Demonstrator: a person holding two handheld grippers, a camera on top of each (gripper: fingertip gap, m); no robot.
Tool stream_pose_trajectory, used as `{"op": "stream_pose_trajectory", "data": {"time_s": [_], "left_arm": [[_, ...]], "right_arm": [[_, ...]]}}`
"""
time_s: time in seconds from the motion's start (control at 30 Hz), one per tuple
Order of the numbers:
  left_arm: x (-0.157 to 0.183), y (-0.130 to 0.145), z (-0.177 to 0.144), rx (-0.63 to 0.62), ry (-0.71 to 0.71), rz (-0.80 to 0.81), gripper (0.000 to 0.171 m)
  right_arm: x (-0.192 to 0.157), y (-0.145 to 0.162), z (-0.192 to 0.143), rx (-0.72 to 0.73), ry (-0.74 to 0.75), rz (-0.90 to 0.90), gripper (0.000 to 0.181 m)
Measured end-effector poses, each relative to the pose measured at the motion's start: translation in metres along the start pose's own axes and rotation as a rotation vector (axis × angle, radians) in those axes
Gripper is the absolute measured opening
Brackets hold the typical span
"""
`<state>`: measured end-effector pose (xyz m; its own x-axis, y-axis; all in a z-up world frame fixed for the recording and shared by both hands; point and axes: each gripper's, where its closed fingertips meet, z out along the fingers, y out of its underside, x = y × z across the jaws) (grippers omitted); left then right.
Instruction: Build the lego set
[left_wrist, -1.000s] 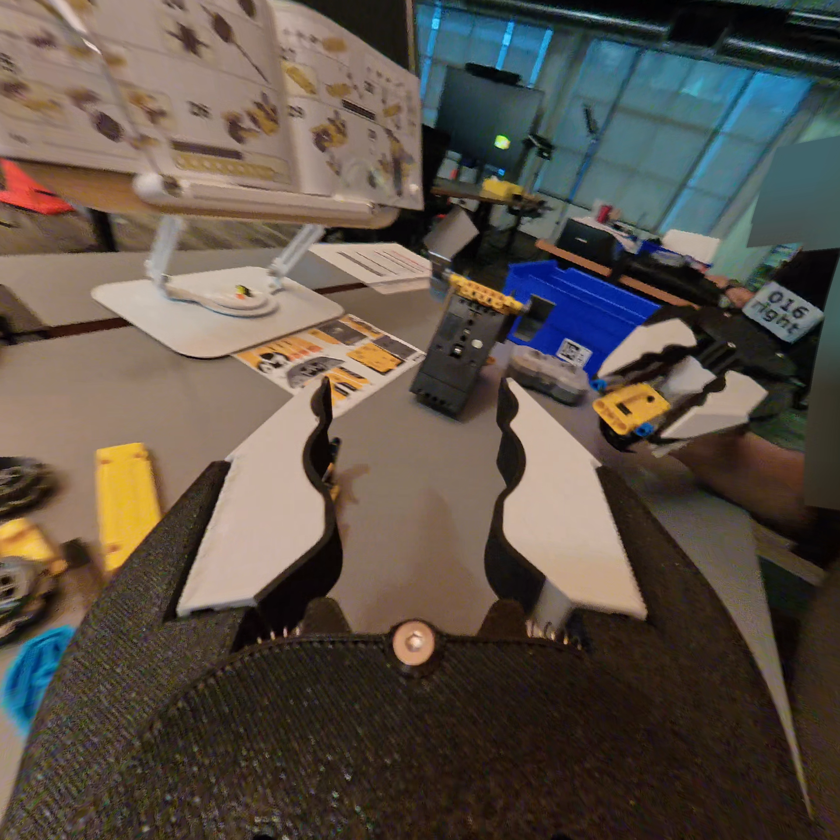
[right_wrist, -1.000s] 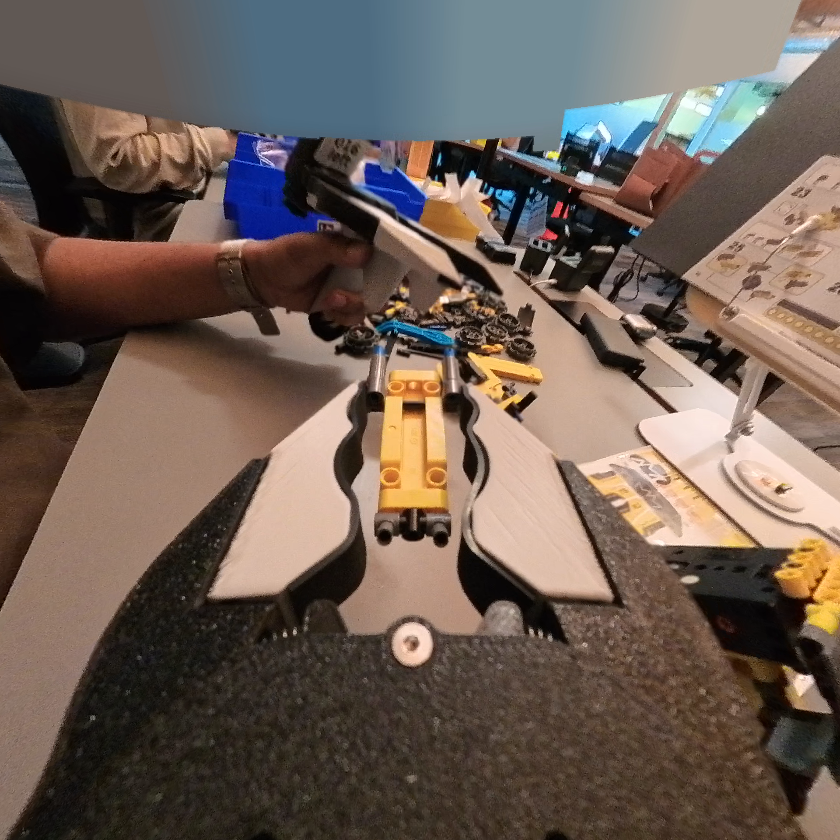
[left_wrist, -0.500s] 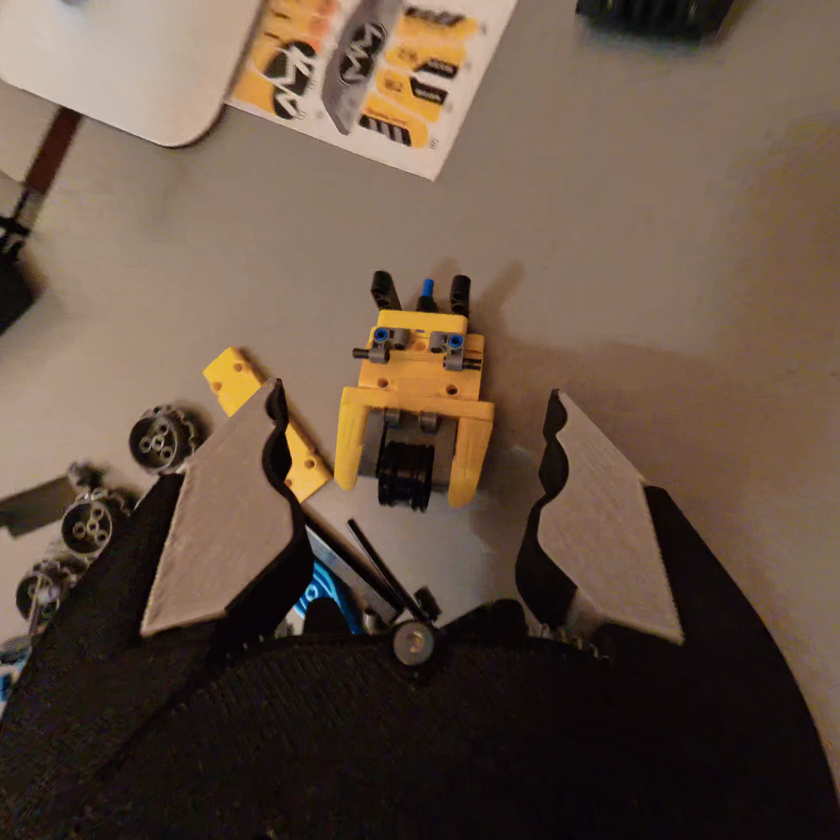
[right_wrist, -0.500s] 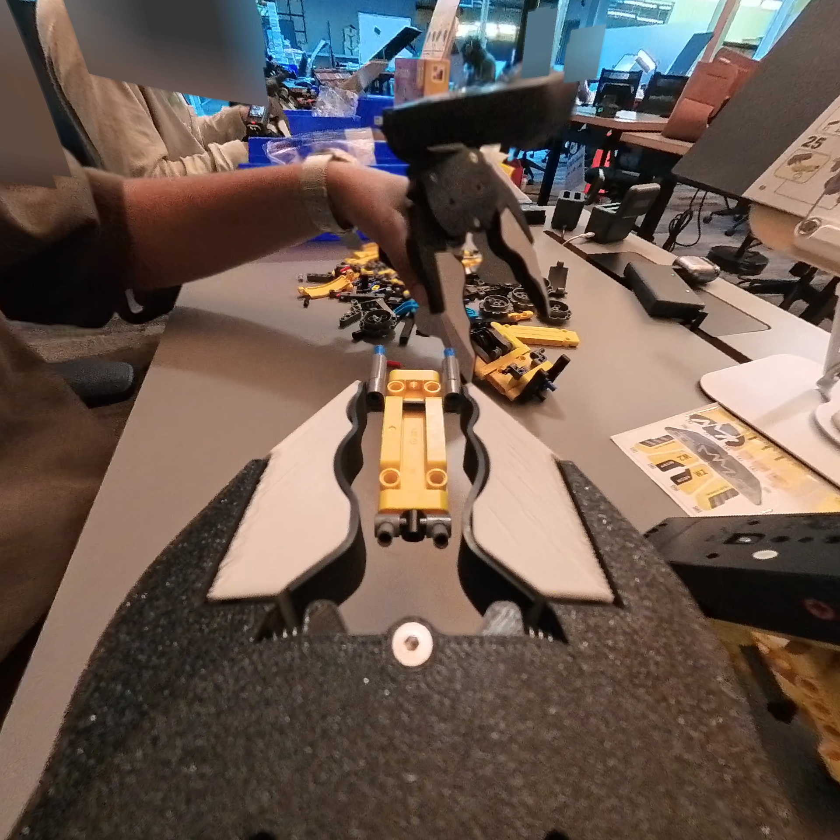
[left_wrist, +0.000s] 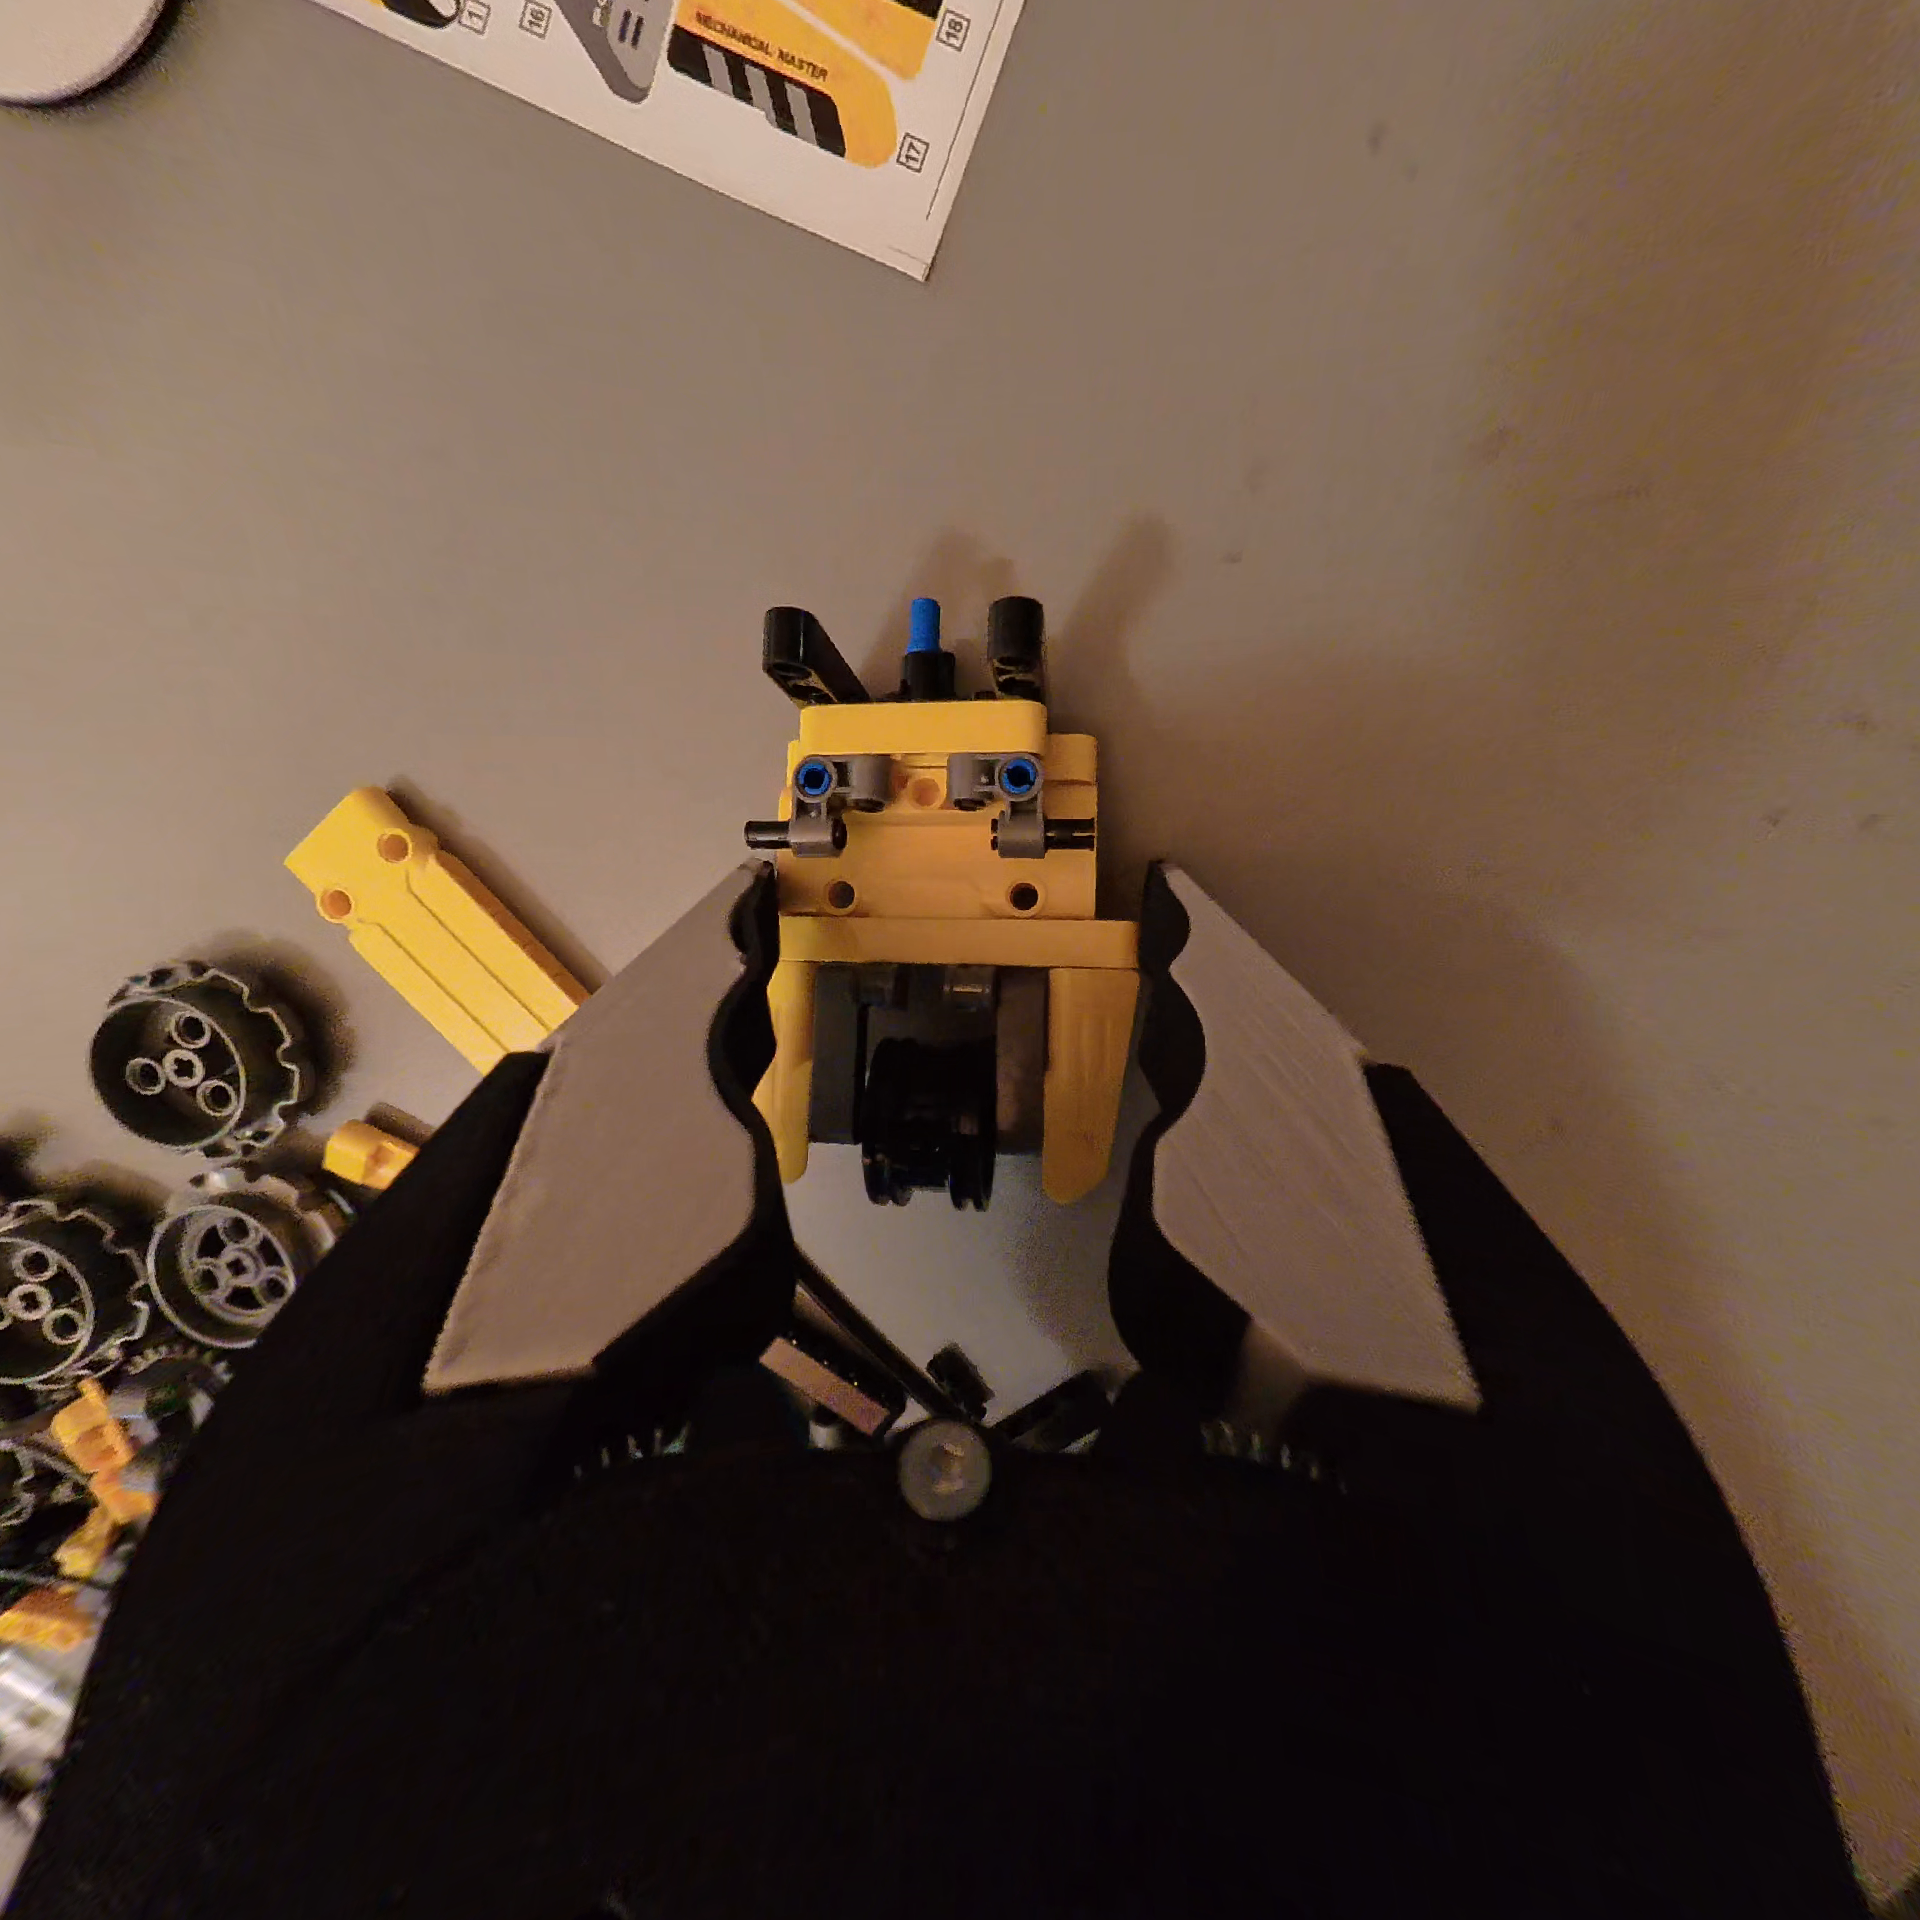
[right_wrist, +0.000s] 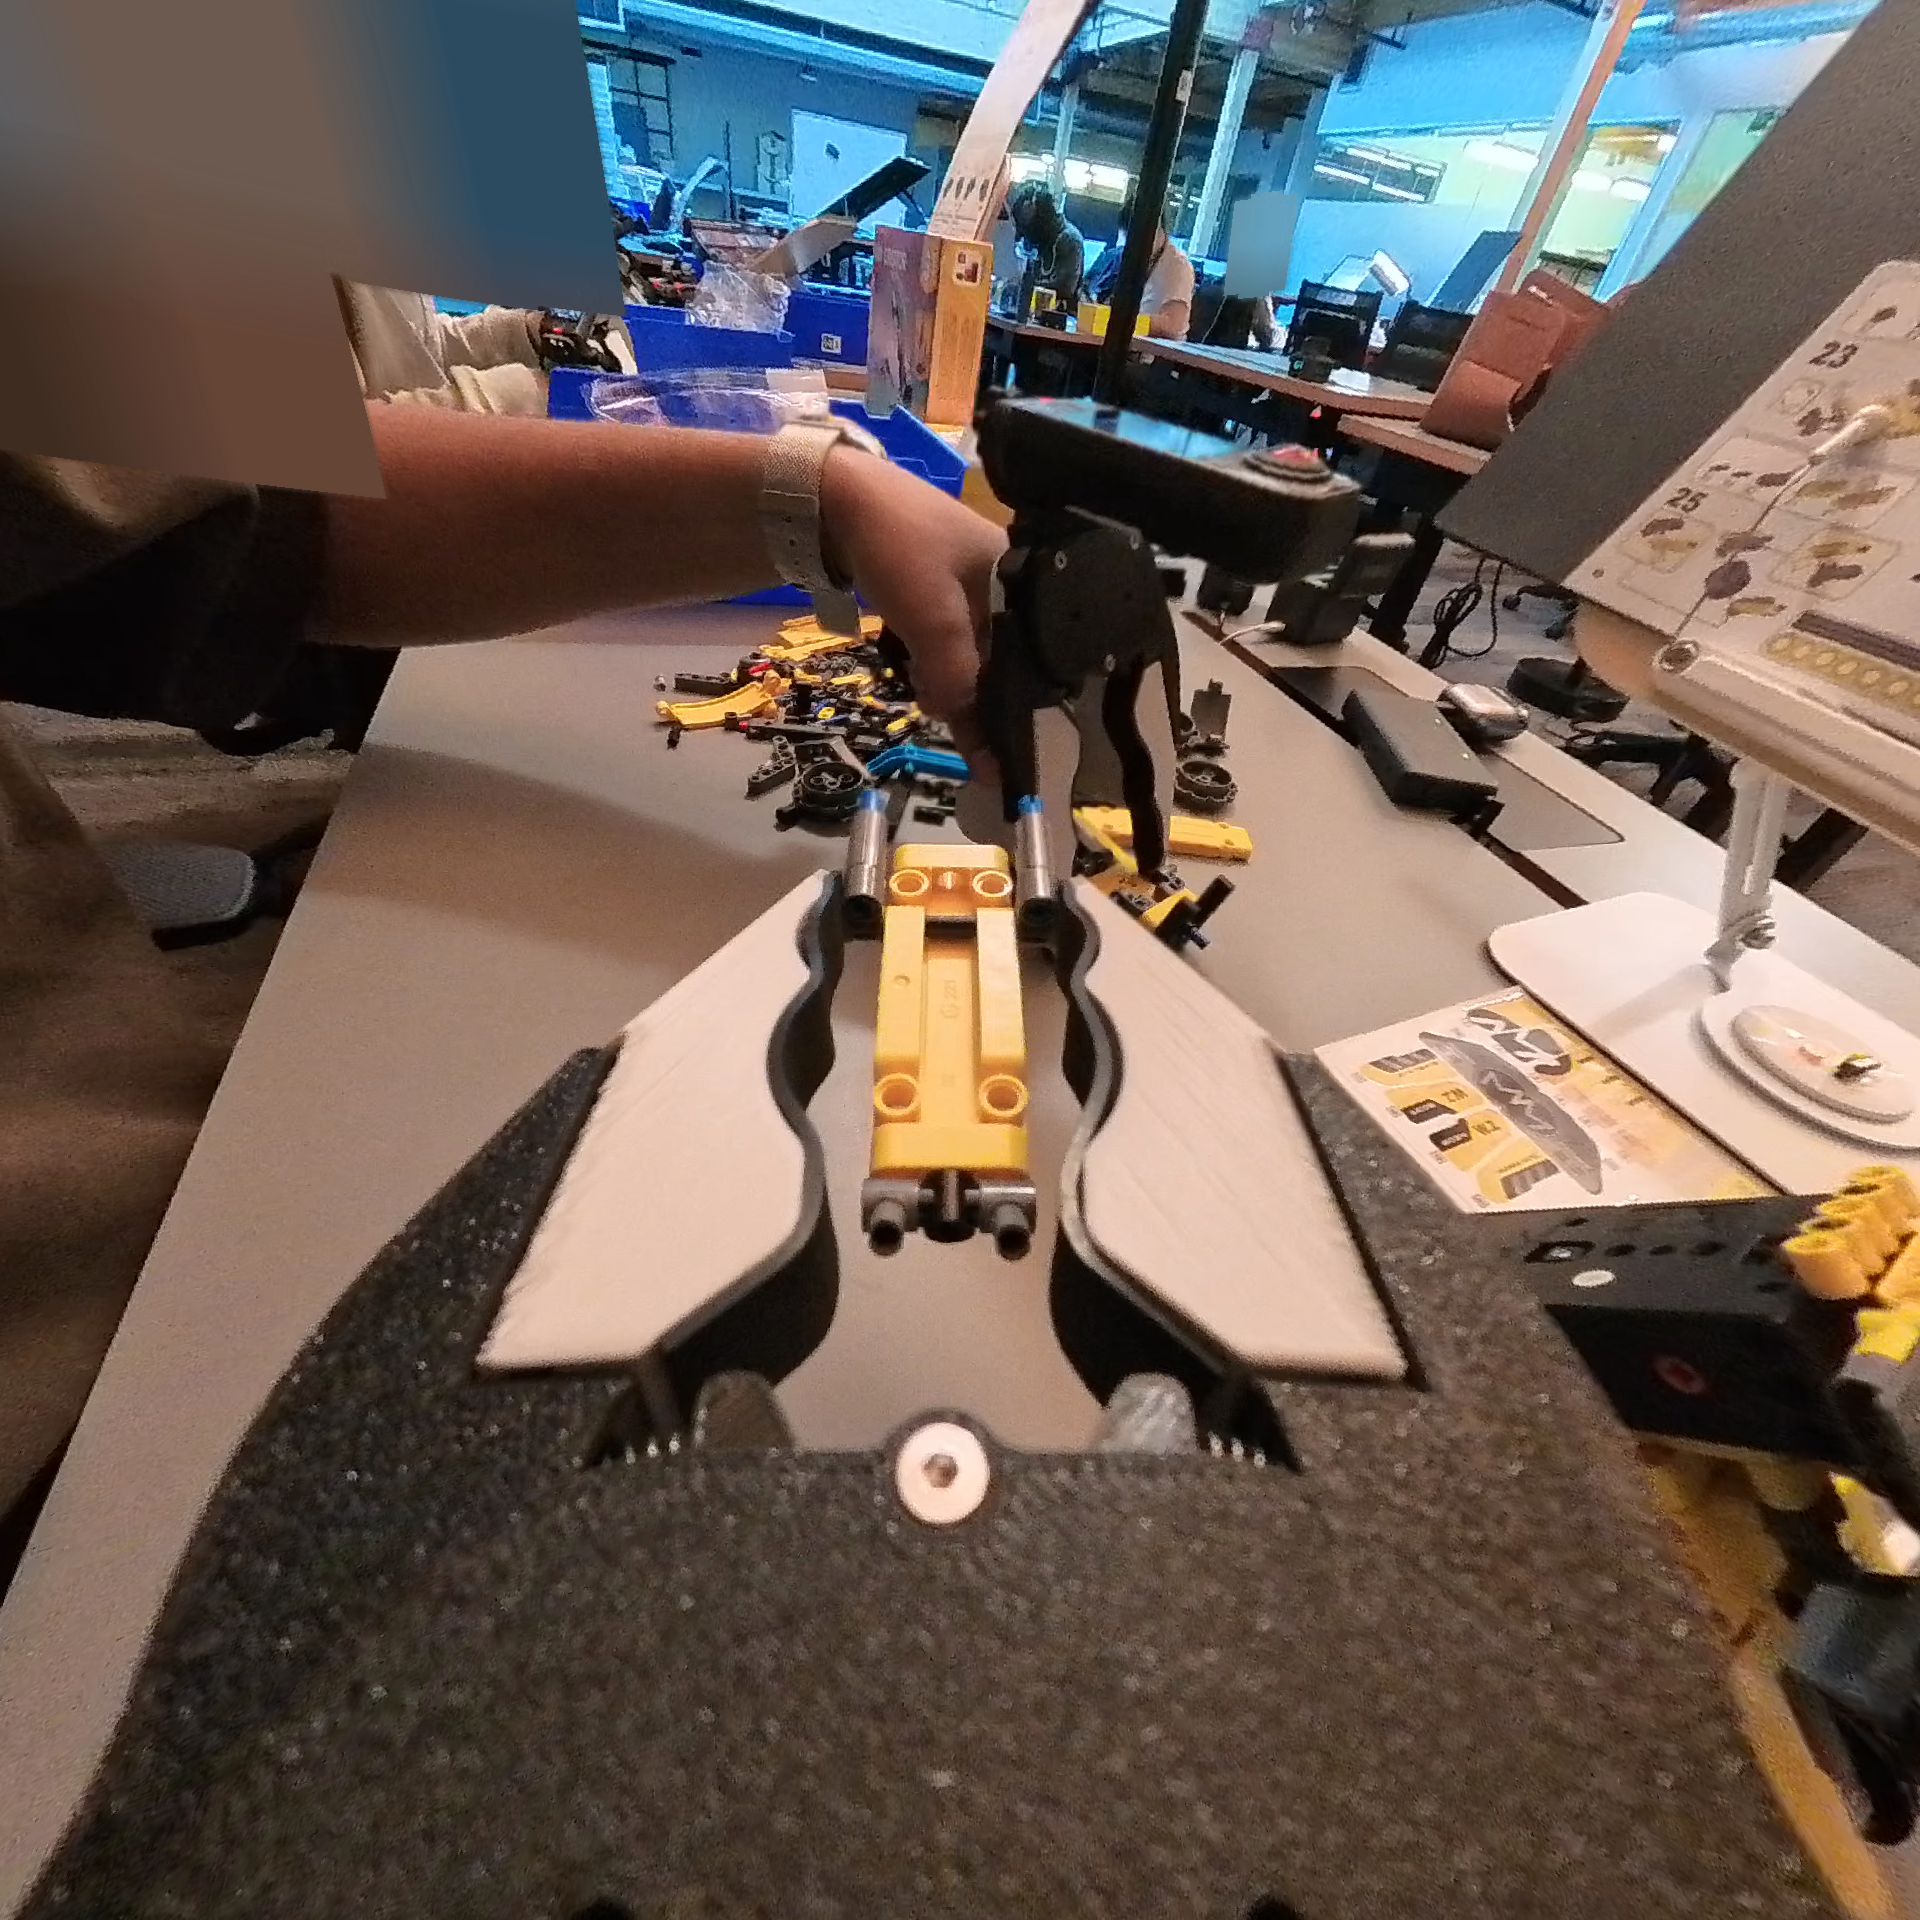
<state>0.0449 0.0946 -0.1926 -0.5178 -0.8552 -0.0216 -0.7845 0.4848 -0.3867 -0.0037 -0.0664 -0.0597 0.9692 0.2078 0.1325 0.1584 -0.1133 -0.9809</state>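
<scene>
Straddling a small yellow brick assembly with black wheel, grey connectors and blue pin (left_wrist: 935, 862): left gripper (left_wrist: 951, 914), pointed down, fingertips hard against either flank of the yellow body. Whether pinching or merely flanking, impossible to tell. Assembly resting on the grey tabletop (left_wrist: 1351, 520), between the fingers. Just left of that claw, a long yellow beam with holes (left_wrist: 436, 935); farther left, black toothed wheels (left_wrist: 197, 1039). Ahead of the fingertips, well apart, a yellow-and-black sticker sheet (left_wrist: 748, 94).

Pinching a flat yellow panel with grey pins at both ends (right_wrist: 948, 1039): right gripper (right_wrist: 948, 904), fingers pressed onto the panel's sides, panel lying lengthwise between them, above the table. Ahead of this claw, a person's hand (right_wrist: 914, 582) on the left gripper's handle, and beyond it a scatter of loose black and yellow pieces (right_wrist: 821, 717). To the right, close by, a black block with yellow pins (right_wrist: 1683, 1340); farther right, an open instruction booklet on a white stand (right_wrist: 1766, 540).
</scene>
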Motion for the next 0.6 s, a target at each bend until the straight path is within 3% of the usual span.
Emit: {"op": "stream_pose_trajectory", "data": {"time_s": [0.1, 0.2, 0.23, 0.3, 0.37, 0.4, 0.47, 0.6], "left_arm": [[0.006, 0.0, -0.003, 0.042, 0.075, -0.056, 0.066], [0.014, -0.017, -0.017, 0.211, 0.137, -0.142, 0.066], [0.02, -0.034, -0.03, 0.346, 0.172, -0.175, 0.065], [0.055, -0.079, -0.089, 0.79, 0.394, -0.203, 0.064], [0.095, -0.094, -0.159, 1.176, 0.703, -0.204, 0.066], [0.104, -0.094, -0.176, 1.285, 0.773, -0.22, 0.066], [0.117, -0.093, -0.182, 1.386, 0.822, -0.234, 0.065], [0.132, -0.095, -0.165, 1.364, 0.839, -0.25, 0.065]], "right_arm": [[0.003, -0.003, -0.002, 0.001, 0.02, -0.016, 0.04], [0.009, -0.005, -0.006, 0.007, 0.044, -0.009, 0.04], [0.011, -0.006, -0.007, 0.016, 0.047, 0.004, 0.04], [0.013, -0.013, -0.011, 0.061, 0.034, 0.059, 0.04], [0.015, -0.021, -0.016, 0.121, 0.008, 0.14, 0.04], [0.016, -0.024, -0.018, 0.146, -0.003, 0.175, 0.04], [0.017, -0.028, -0.021, 0.18, -0.024, 0.221, 0.04], [0.01, -0.031, -0.02, 0.196, -0.085, 0.285, 0.04]]}}
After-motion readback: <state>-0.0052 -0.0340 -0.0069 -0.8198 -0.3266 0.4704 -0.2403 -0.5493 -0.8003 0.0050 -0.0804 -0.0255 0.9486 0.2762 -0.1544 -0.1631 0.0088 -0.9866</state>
